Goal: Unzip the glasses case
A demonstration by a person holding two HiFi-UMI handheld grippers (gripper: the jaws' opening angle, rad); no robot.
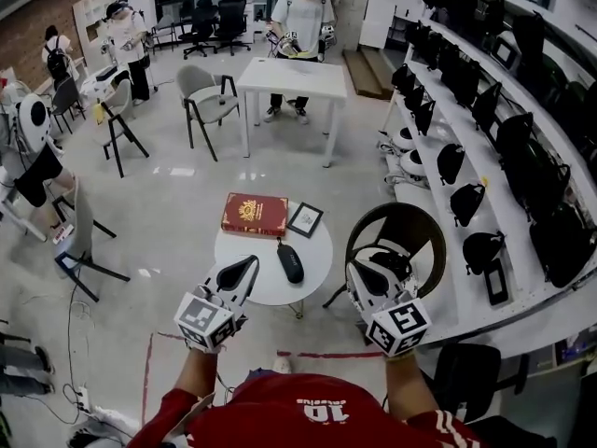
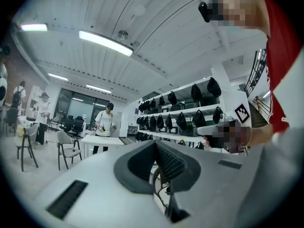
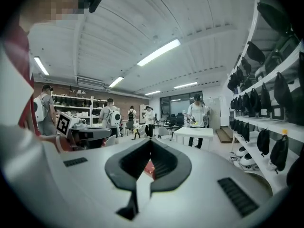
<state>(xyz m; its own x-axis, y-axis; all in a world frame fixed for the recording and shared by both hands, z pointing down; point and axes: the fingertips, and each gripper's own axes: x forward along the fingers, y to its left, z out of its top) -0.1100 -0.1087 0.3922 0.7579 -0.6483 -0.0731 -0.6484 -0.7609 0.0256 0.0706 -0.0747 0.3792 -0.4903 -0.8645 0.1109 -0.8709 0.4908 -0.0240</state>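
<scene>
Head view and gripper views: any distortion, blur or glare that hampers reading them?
Head view: fisheye bend at edges, even light, glasses case sharp. Left gripper view: round dark vignette, ceiling strip light blown out. Right gripper view: same vignette, near foreground soft.

right tool: jaws together, empty | left tool: at left, level | person: standing behind far white counter | bags: on shelves, right

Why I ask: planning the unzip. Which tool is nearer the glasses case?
Left. The left tool hangs over the table's near-left edge, just beside the glasses case; the right tool is past the table's right rim, above the chair.
</scene>
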